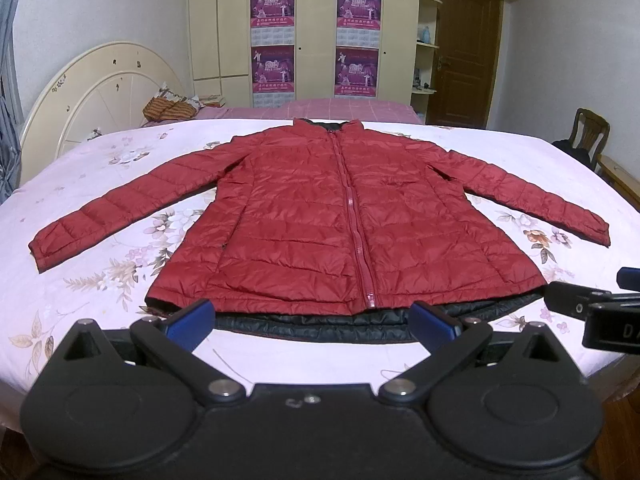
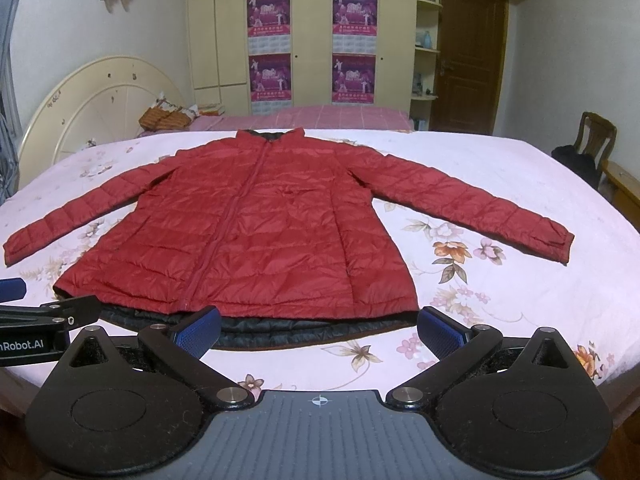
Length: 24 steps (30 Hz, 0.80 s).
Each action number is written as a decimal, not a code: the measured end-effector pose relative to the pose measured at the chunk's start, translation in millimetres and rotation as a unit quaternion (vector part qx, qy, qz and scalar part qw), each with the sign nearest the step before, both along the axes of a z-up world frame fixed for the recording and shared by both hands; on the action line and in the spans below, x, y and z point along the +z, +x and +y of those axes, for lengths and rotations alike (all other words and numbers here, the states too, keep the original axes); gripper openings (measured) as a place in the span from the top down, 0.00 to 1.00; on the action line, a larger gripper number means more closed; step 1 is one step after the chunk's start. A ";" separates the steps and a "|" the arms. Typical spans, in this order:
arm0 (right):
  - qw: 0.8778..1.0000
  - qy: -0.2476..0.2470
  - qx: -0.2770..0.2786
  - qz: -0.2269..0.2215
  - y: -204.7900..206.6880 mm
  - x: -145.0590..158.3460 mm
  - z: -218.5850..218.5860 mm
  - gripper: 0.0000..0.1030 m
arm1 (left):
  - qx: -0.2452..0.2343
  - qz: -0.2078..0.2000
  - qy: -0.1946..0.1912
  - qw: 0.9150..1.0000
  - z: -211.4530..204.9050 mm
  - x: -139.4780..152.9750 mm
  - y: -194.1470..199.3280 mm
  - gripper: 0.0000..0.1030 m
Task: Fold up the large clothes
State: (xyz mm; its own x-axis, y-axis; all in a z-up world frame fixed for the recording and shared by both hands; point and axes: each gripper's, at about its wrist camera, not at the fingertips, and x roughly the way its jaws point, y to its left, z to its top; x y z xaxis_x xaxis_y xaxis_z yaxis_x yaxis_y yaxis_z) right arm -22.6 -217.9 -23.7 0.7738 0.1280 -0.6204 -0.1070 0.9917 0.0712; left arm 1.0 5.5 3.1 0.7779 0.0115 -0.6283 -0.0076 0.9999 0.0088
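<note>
A red quilted puffer jacket [image 1: 312,216] [image 2: 248,232] lies flat and zipped on the bed, collar far, both sleeves spread outward, black lining showing along the near hem [image 1: 320,320]. My left gripper [image 1: 312,320] hovers open just short of the hem's middle, blue pads wide apart, nothing between them. My right gripper [image 2: 320,330] stands open near the hem's right part, also holding nothing. Part of the right gripper shows at the right edge of the left wrist view [image 1: 600,308]; the left one shows at the left edge of the right wrist view [image 2: 36,320].
The bed carries a pink floral sheet [image 1: 100,272] [image 2: 500,280]. A cream rounded headboard [image 1: 100,92] stands at the left, a second bed with a pink cover [image 1: 340,110] behind, wardrobes with posters [image 1: 272,40] beyond. A wooden chair [image 1: 588,136] stands at the right.
</note>
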 end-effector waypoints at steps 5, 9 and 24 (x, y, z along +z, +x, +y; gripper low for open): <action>1.000 0.001 0.000 0.000 0.0 0.9 0.1 0.00 | 0.000 0.000 0.001 1.000 -0.2 -0.1 -0.2 0.00; 1.000 0.001 0.000 0.000 0.1 1.0 0.4 0.00 | 0.000 -0.001 0.000 1.000 -0.2 -0.1 -0.1 0.00; 1.000 0.001 0.000 -0.001 0.4 1.0 1.4 0.00 | 0.004 -0.001 -0.002 1.000 1.0 0.9 -1.8 0.00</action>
State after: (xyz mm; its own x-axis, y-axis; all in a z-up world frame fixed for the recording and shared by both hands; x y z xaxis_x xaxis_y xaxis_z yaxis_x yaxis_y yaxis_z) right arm -22.3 -216.5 -22.6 0.7748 0.1295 -0.6188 -0.1081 0.9915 0.0722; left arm -0.8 6.5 4.1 0.7797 0.0143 -0.6261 -0.0152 0.9999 0.0038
